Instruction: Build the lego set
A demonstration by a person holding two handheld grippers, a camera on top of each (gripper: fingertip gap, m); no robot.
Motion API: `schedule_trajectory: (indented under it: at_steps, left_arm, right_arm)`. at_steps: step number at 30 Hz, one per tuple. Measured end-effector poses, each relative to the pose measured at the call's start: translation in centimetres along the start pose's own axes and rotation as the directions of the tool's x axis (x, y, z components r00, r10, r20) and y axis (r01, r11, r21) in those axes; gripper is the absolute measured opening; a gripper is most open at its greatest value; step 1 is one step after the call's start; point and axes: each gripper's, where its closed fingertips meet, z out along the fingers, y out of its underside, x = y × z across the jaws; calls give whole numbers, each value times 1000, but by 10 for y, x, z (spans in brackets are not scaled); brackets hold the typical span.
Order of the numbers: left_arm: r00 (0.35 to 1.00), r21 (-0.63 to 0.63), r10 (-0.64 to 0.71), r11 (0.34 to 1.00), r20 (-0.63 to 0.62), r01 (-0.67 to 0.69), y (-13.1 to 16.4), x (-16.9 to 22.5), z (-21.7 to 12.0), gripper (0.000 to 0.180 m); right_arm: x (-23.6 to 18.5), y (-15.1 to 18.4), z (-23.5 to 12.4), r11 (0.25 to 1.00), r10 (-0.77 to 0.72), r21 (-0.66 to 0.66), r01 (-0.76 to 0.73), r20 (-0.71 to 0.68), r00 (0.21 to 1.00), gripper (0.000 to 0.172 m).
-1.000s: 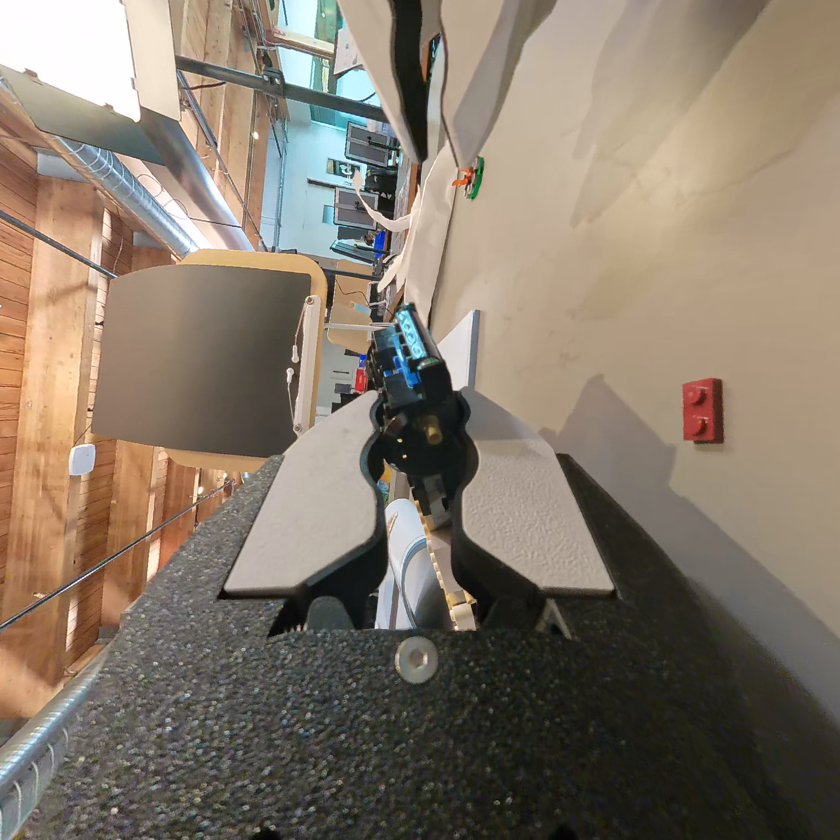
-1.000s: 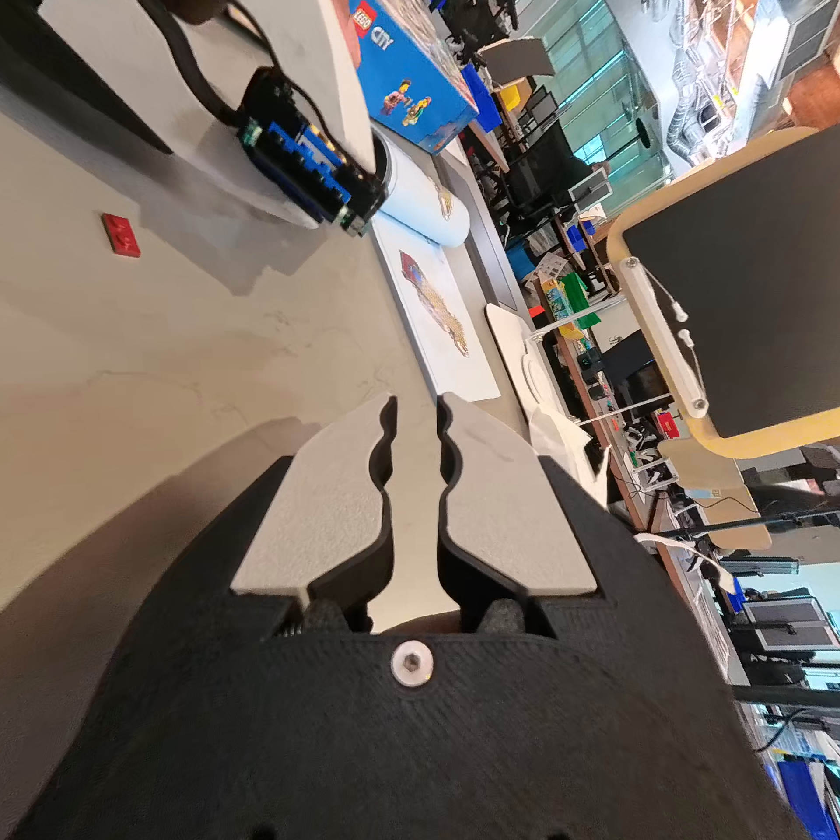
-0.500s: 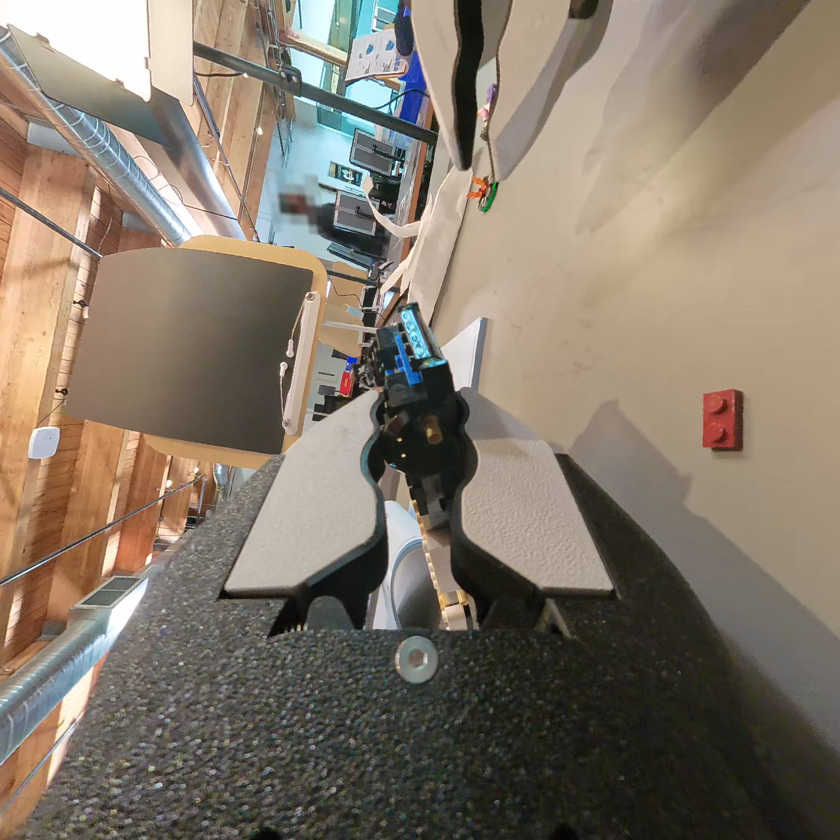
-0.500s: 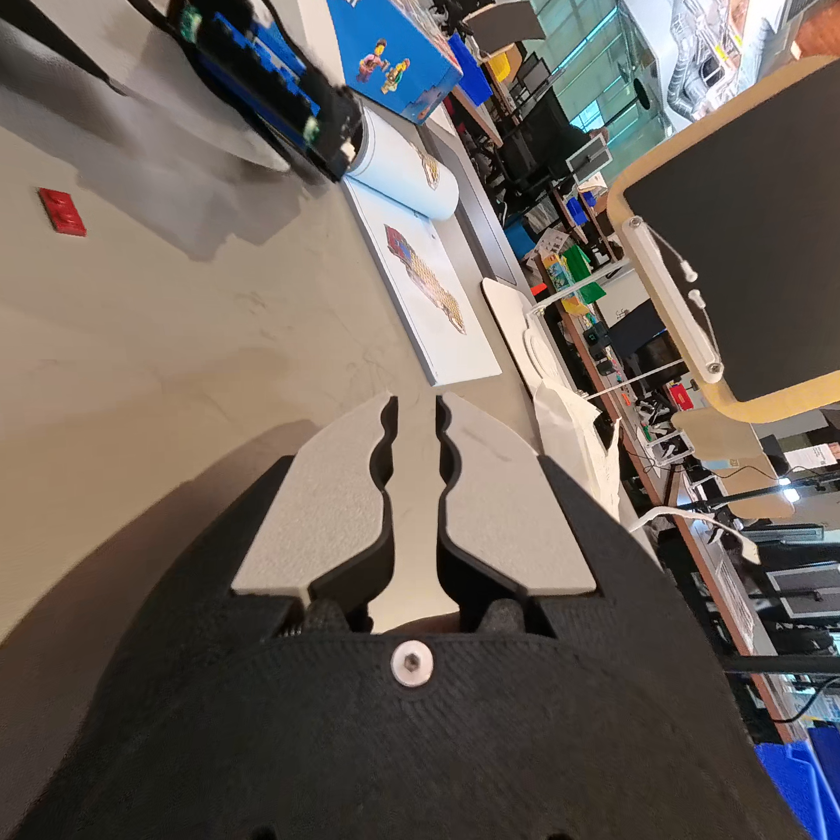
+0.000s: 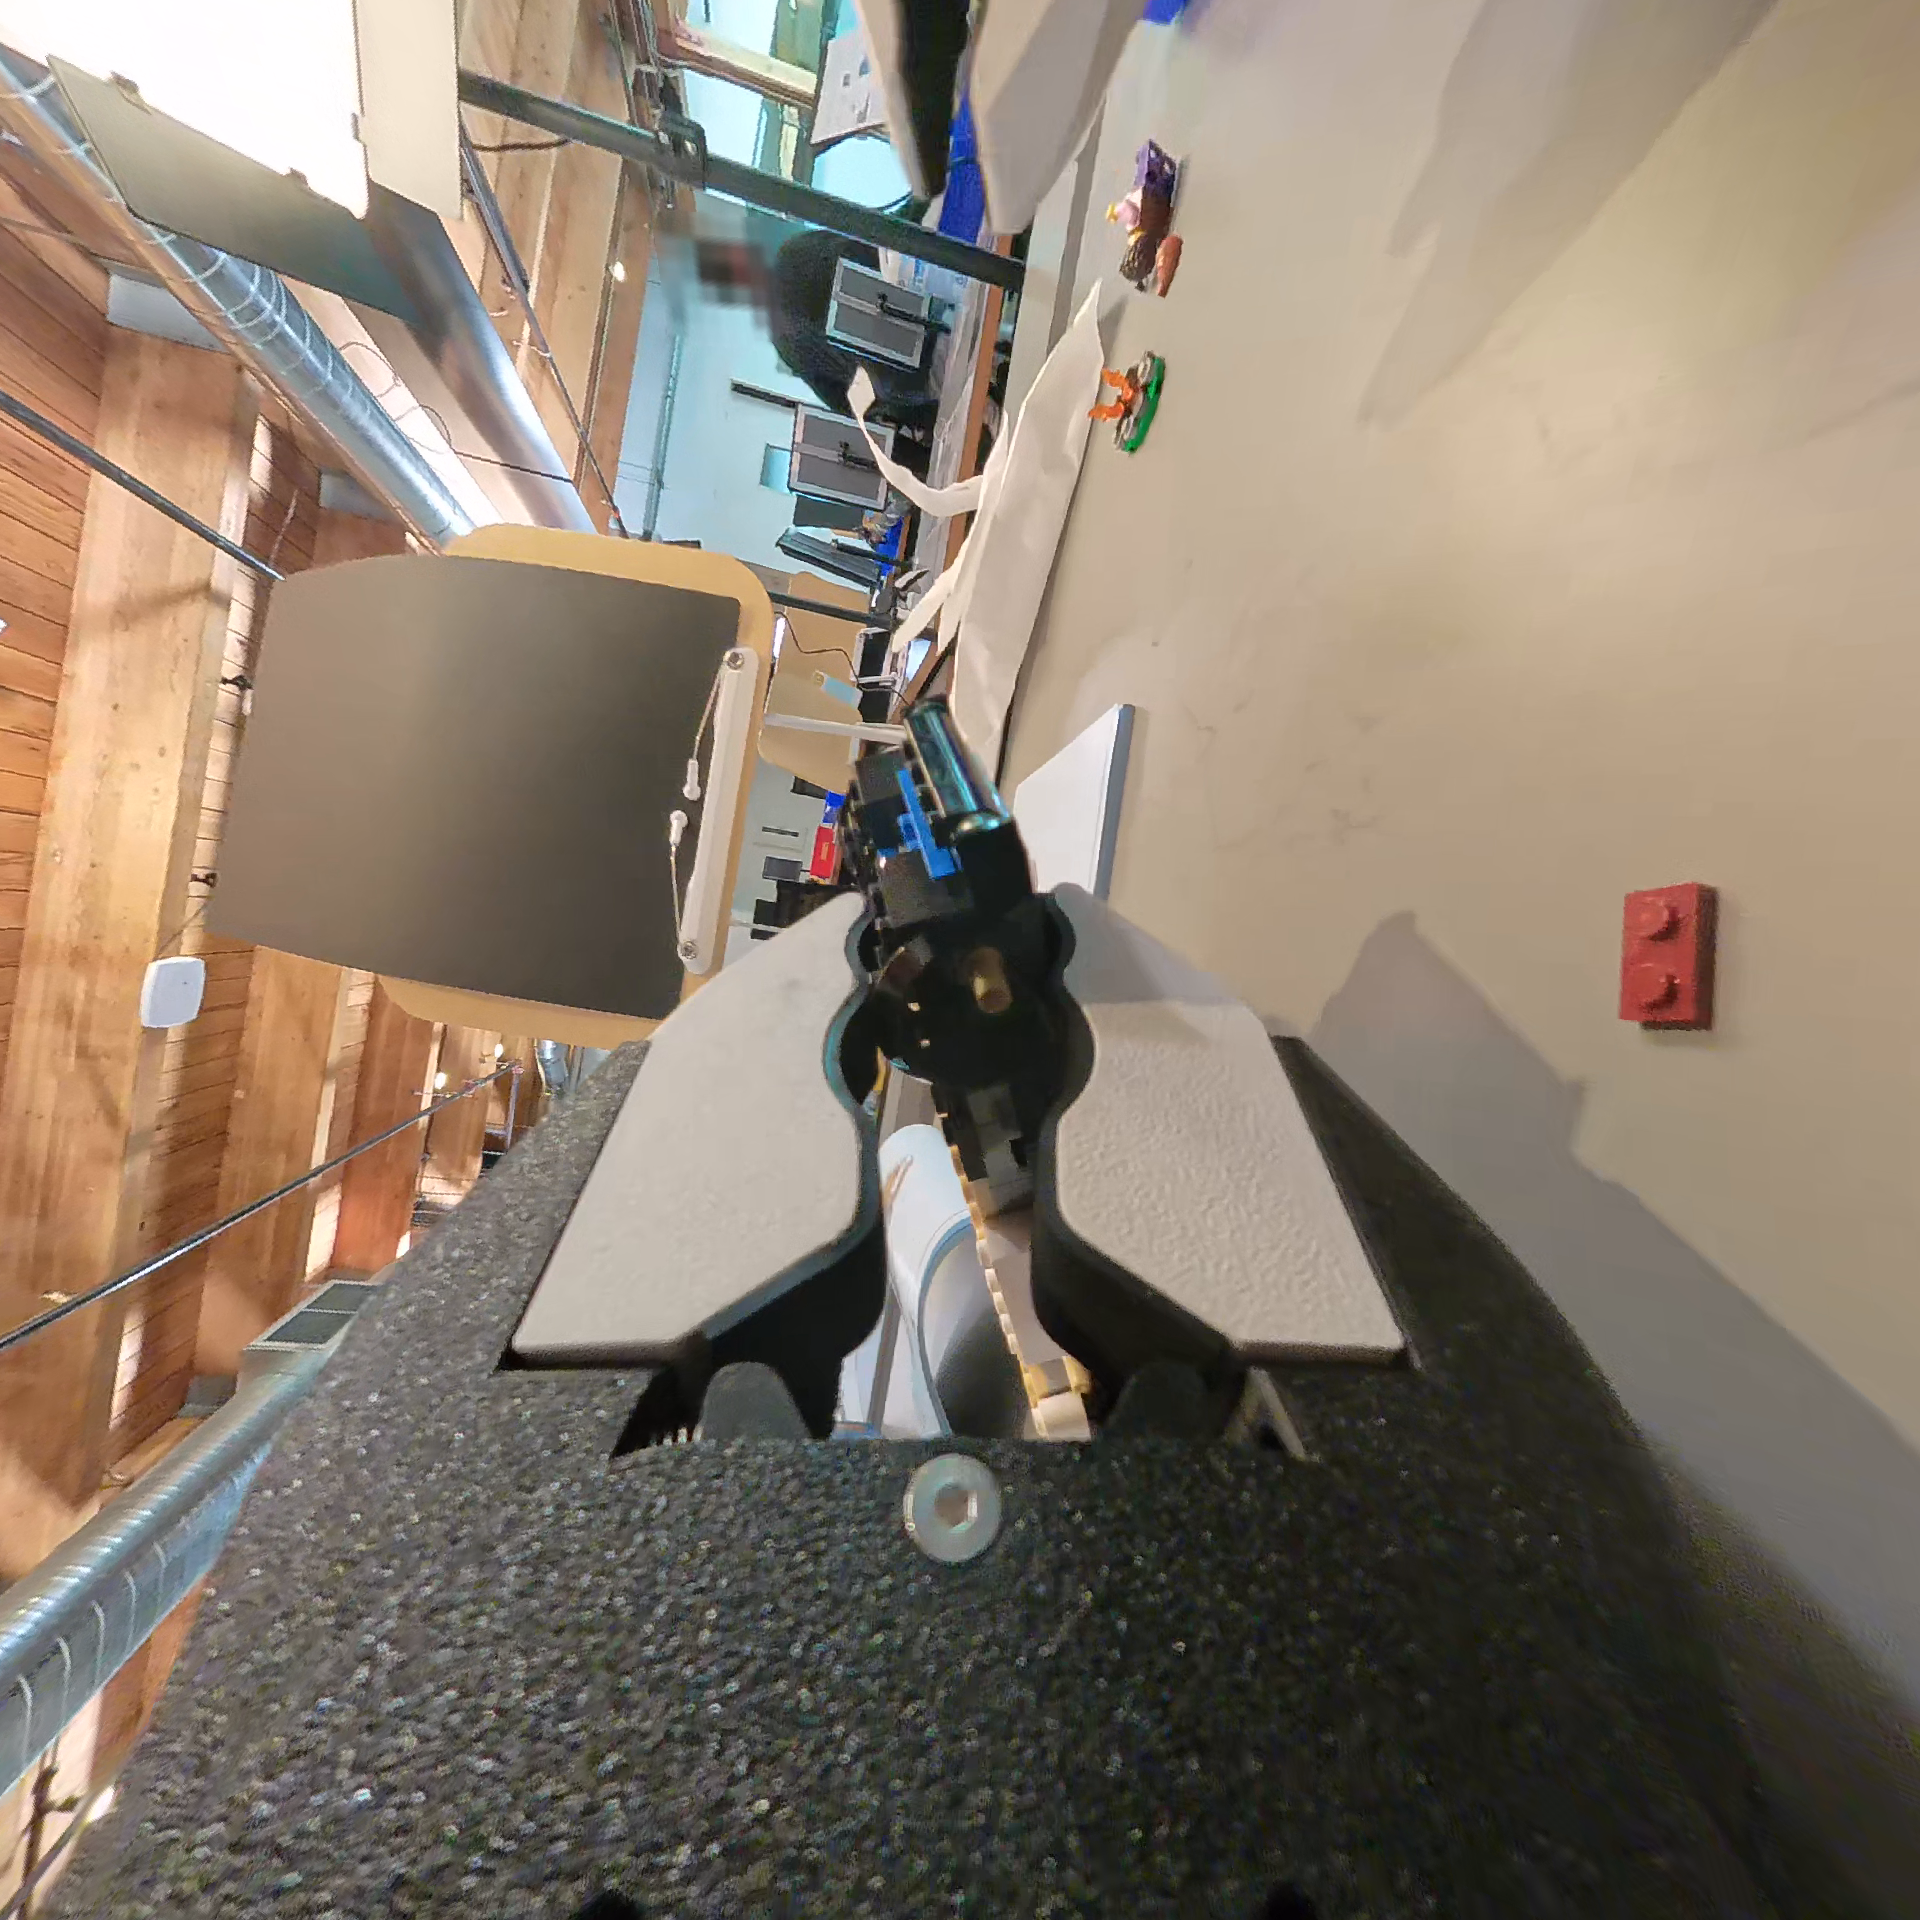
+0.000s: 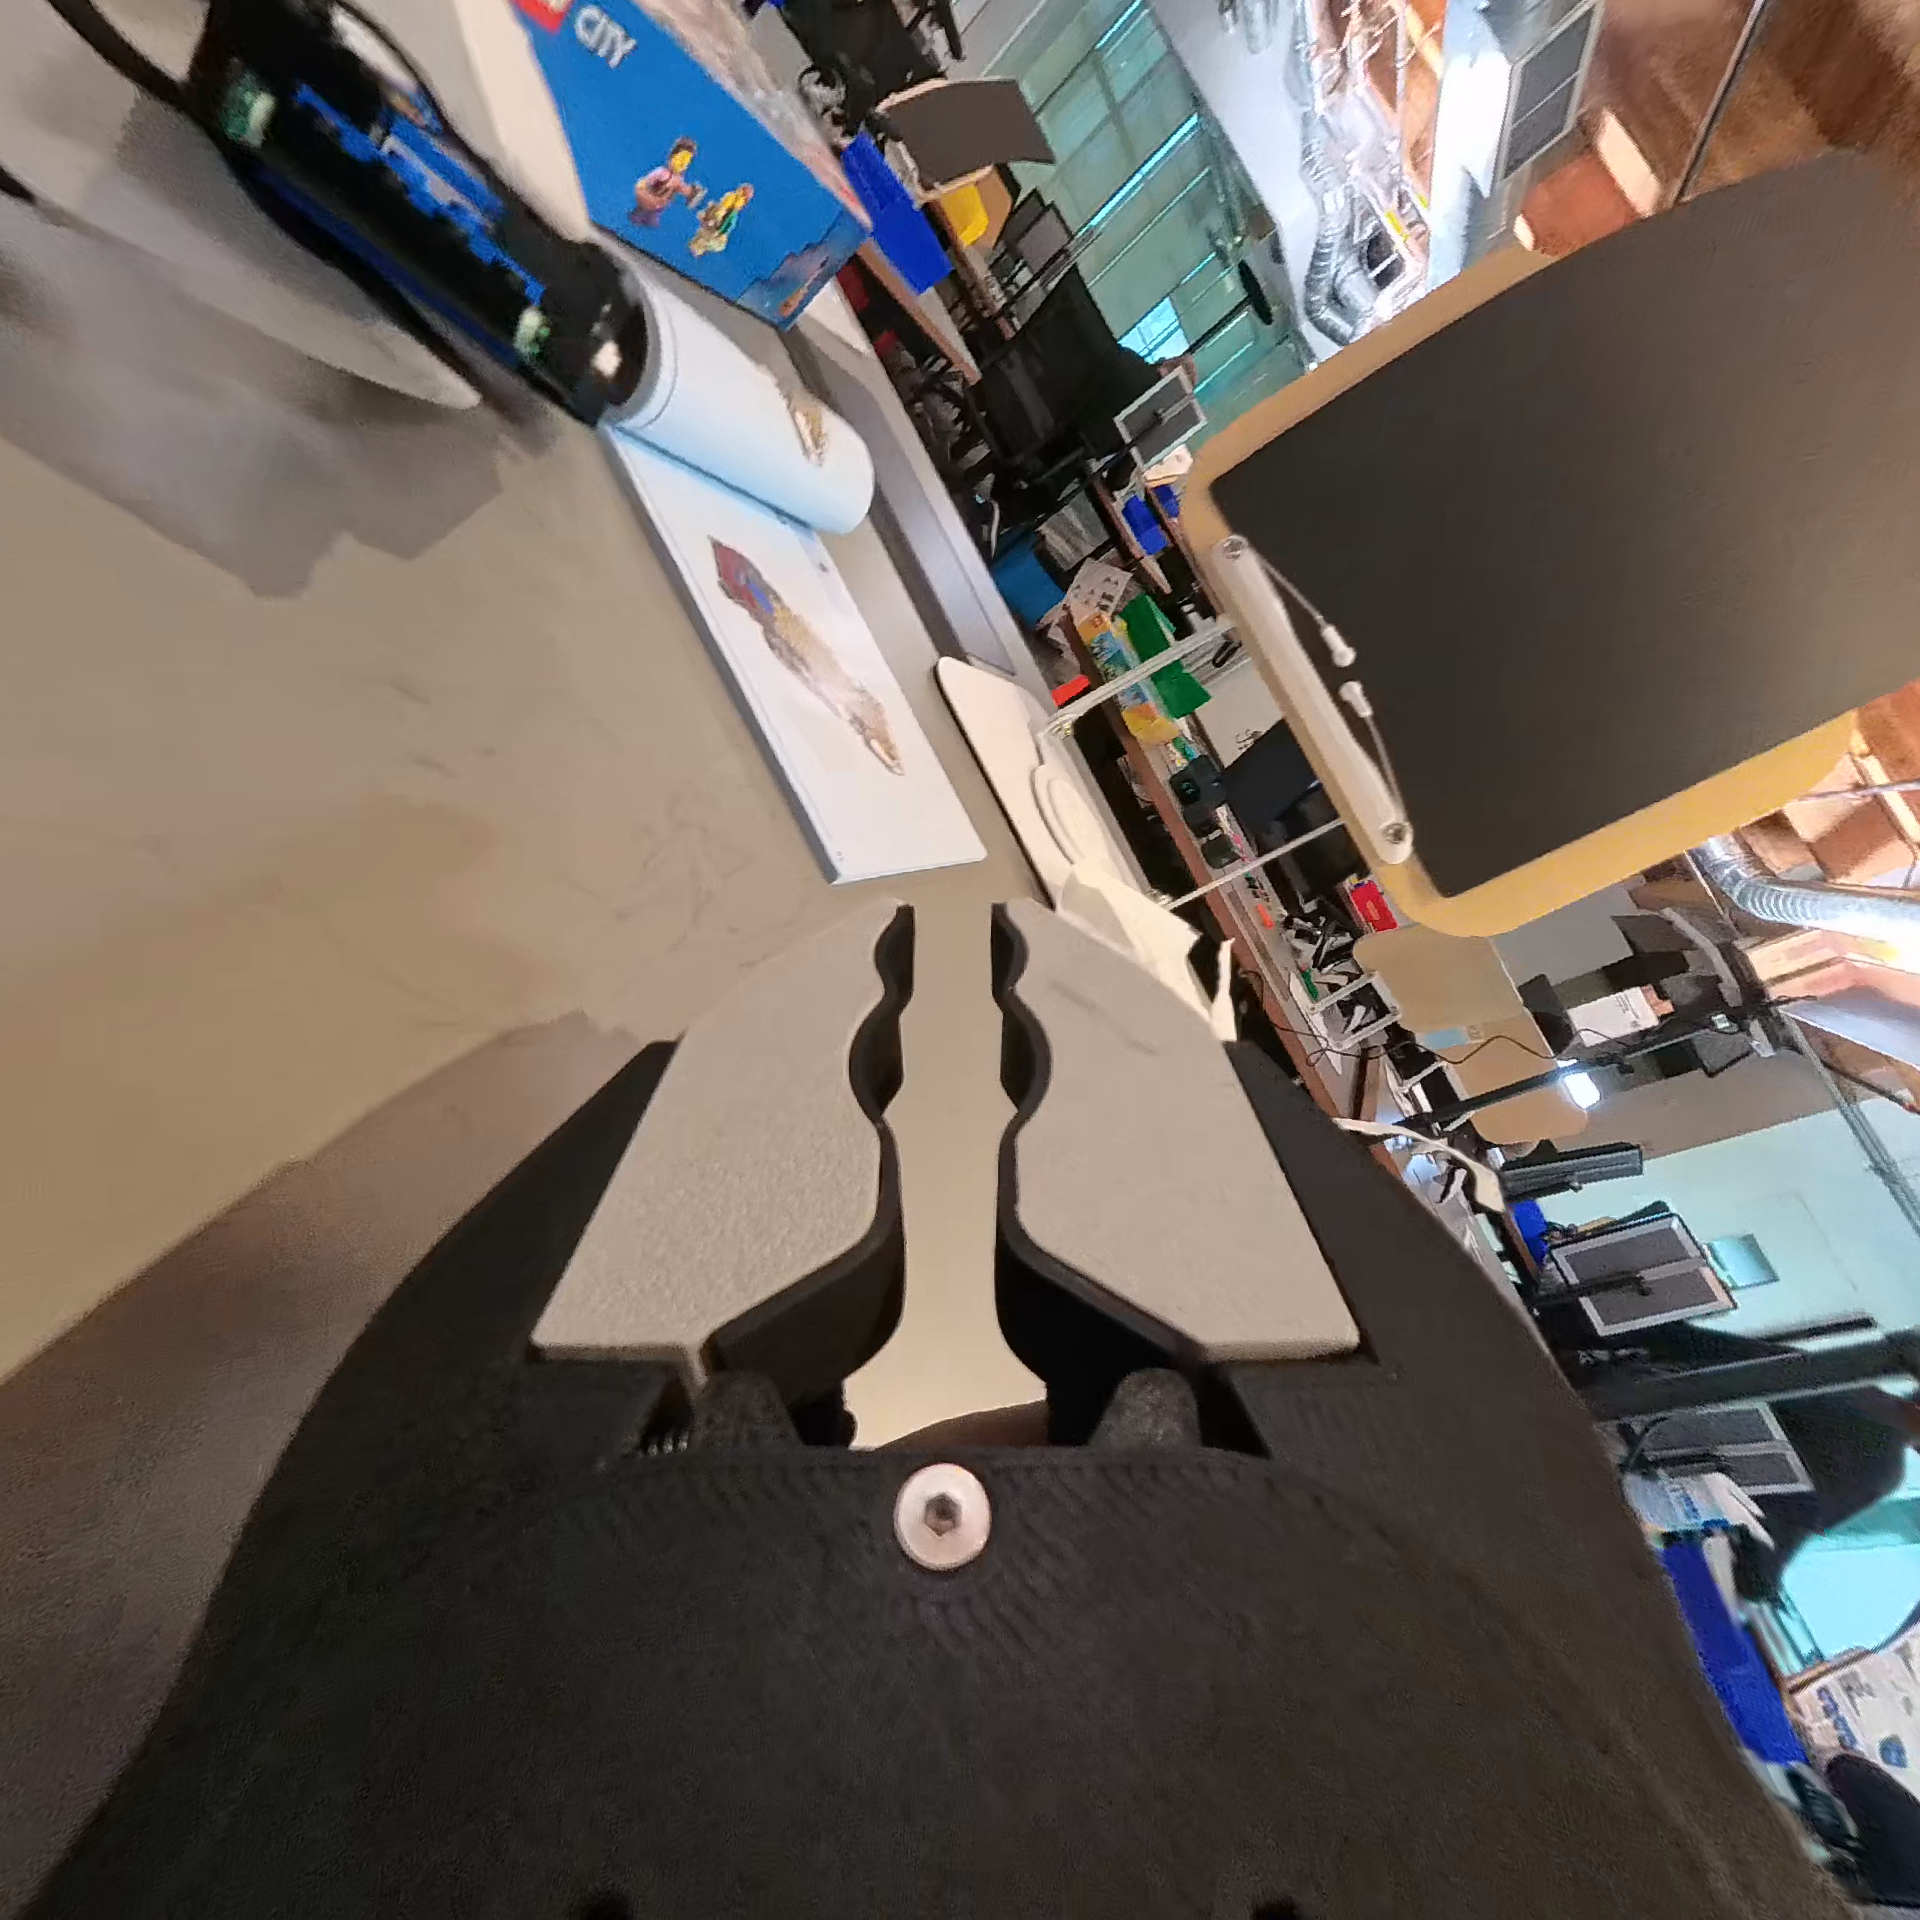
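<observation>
My left gripper [image 5: 961, 961] is shut on a black and blue toy brick model [image 5: 940, 862] and holds it above the beige table [image 5: 1455, 582]. The model juts past the fingertips and also runs back between the fingers. The same model shows in the right wrist view [image 6: 416, 239] at the upper left, in the other gripper's fingers. My right gripper [image 6: 951, 935] is open with a narrow gap and nothing between its pads; it hovers over the table near the far edge. A small red brick plate [image 5: 1668, 956] lies on the table to the right of the left gripper.
An open instruction booklet [image 6: 821, 665] lies on the table, with a blue toy box [image 6: 686, 166] beyond it. Small toy figures [image 5: 1138, 395] stand farther along the table. A black panel with a wooden rim [image 6: 1579, 520] stands past the table edge. To reach the small red brick plate [image 5: 1668, 956] in a straight line is about 8 cm for my left fingers, about 15 cm for my right.
The left gripper still grips the model and has drifted slightly; the red plate sits farther right in its view. The right gripper has swung, so the model moved up and left in its view.
</observation>
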Motion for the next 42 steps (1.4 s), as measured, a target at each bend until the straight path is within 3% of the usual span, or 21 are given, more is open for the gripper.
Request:
schedule_trajectory:
  at_steps: [7,12,16,22,29,35,42]
  left_arm:
    - [1000,27,25,999,-2,-25,-7,4,-1,28]
    - [1000,46,0,999,-7,0,-10,2,-4,28]
    - [1000,55,13,998,-18,-12,-13,5,-4,28]
    - [999,66,13,998,-29,-11,-16,7,-4,28]
    - [999,70,24,997,-36,-21,-17,10,-4,28]
    - [999,72,11,997,-35,-8,-16,9,-5,28]
    - [998,79,23,997,-53,-19,-14,10,-2,28]
  right_arm:
    - [11,-15,-20,997,82,-12,-81,40,996,16]
    - [15,5,-60,974,209,-115,-195,123,970,16]
    - [-4,37,-100,922,334,-294,-251,282,899,17]
    - [-50,58,-139,896,390,-396,-204,478,787,18]
    - [-93,57,-131,934,283,-355,-50,646,709,27]
    - [-98,48,-105,945,267,-324,-55,660,702,12]
    - [-103,35,-86,948,283,-305,-91,675,682,20]
